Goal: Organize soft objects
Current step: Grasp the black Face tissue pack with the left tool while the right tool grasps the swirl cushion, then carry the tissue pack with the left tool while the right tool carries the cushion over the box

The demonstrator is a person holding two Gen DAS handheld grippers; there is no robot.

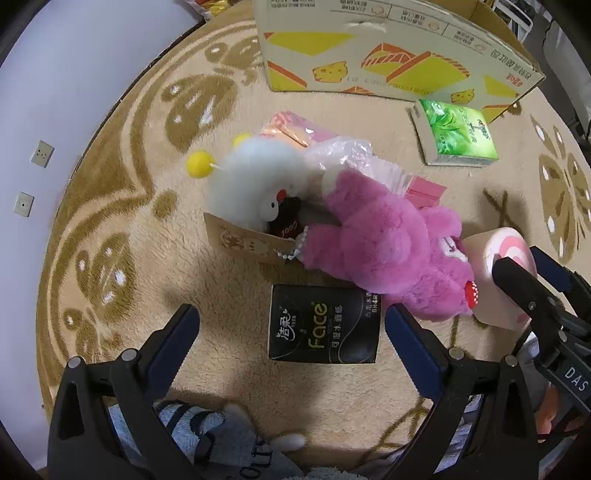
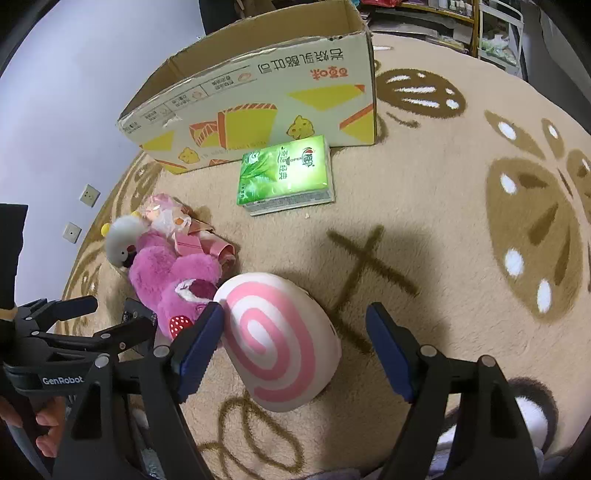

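Observation:
A pink plush bear point(image 1: 391, 240) lies on the carpet beside a white fluffy plush with yellow pom-poms point(image 1: 255, 177) and a small brown paper box point(image 1: 243, 240). A black tissue pack point(image 1: 325, 323) lies between the open jaws of my left gripper point(image 1: 291, 332), a little ahead of the fingertips. A pink-and-white swirl-roll plush point(image 2: 280, 339) lies between the open jaws of my right gripper point(image 2: 295, 332), with the left finger point(image 2: 201, 343) against its side. The bear point(image 2: 173, 280) shows to its left. A green tissue pack point(image 2: 286, 173) lies near the cardboard box point(image 2: 258, 107).
The large open cardboard box point(image 1: 369, 48) stands at the far side of the patterned carpet point(image 1: 122, 206). Pink packaging and clear plastic wrap point(image 1: 351, 155) lie behind the plush toys. A white wall point(image 1: 66, 74) with sockets is on the left. Shelves point(image 2: 498, 33) stand at the far right.

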